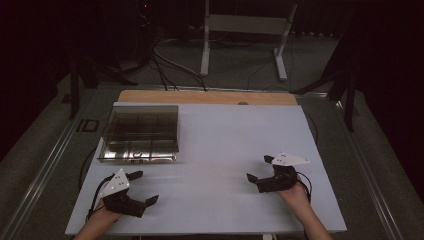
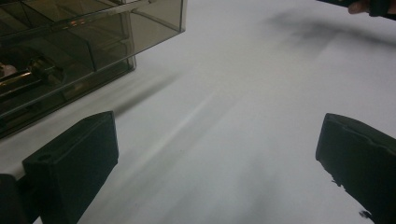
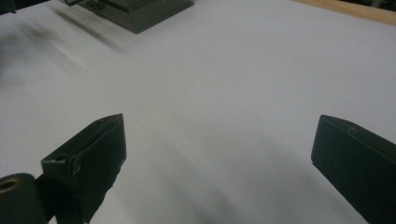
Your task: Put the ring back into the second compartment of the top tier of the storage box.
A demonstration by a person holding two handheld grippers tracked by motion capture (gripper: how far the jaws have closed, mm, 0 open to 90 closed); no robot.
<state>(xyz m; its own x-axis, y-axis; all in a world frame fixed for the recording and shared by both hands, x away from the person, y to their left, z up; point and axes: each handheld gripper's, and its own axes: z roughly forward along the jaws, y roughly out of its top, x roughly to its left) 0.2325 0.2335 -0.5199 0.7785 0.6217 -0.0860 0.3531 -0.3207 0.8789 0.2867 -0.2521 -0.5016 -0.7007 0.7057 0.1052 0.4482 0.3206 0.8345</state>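
Fingers of our left gripper [image 1: 143,188] and right gripper [image 1: 260,168] spread wide, empty, above the white surface [image 1: 215,145], near the smoky plastic box [image 1: 140,132].

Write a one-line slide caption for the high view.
Two hand-held grippers, left and right, rest open on a white table near a smoky clear compartment box.

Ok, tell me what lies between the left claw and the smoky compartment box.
Nothing: in the high view, bare white table sheet separates the open left claw from the box. The left gripper view shows the same bare stretch.
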